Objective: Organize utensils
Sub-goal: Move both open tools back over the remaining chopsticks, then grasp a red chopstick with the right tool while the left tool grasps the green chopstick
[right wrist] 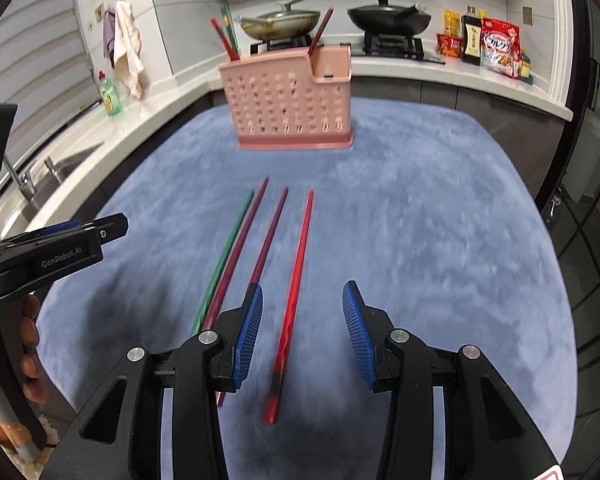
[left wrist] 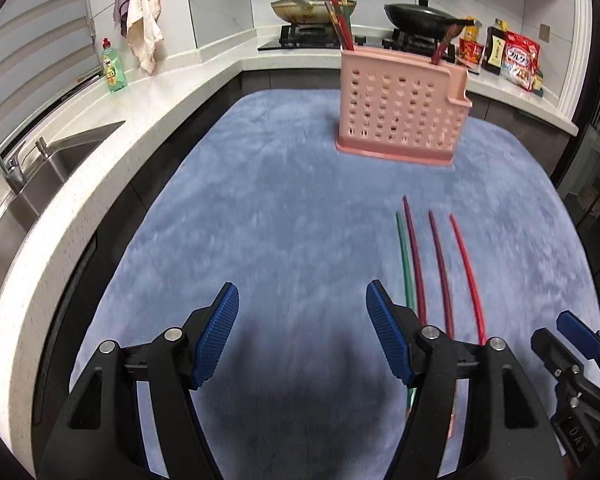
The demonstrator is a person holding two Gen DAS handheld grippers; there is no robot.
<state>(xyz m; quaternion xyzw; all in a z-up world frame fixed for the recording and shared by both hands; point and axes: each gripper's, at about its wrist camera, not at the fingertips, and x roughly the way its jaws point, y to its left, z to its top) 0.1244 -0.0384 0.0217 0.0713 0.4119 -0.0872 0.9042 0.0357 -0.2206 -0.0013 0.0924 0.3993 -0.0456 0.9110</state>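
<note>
Several chopsticks lie side by side on the blue mat [right wrist: 420, 220]: a green one [right wrist: 224, 258], two maroon ones [right wrist: 240, 248] [right wrist: 270, 234] and a red one [right wrist: 296, 284]. They also show in the left wrist view, green [left wrist: 404, 256] through red [left wrist: 468, 276]. A pink perforated utensil holder [right wrist: 288, 100] [left wrist: 400, 104] stands at the mat's far side with a few chopsticks upright in it. My right gripper [right wrist: 302, 332] is open and empty, low over the red chopstick's near end. My left gripper [left wrist: 302, 332] is open and empty, left of the chopsticks.
A white counter [left wrist: 80, 160] with a steel sink [left wrist: 40, 168] and tap runs along the left. A green soap bottle [left wrist: 114, 66] stands by hanging cloths. The stove at the back holds two pans [left wrist: 312, 8] [left wrist: 424, 14]. Food packets [left wrist: 520, 60] stand at the right.
</note>
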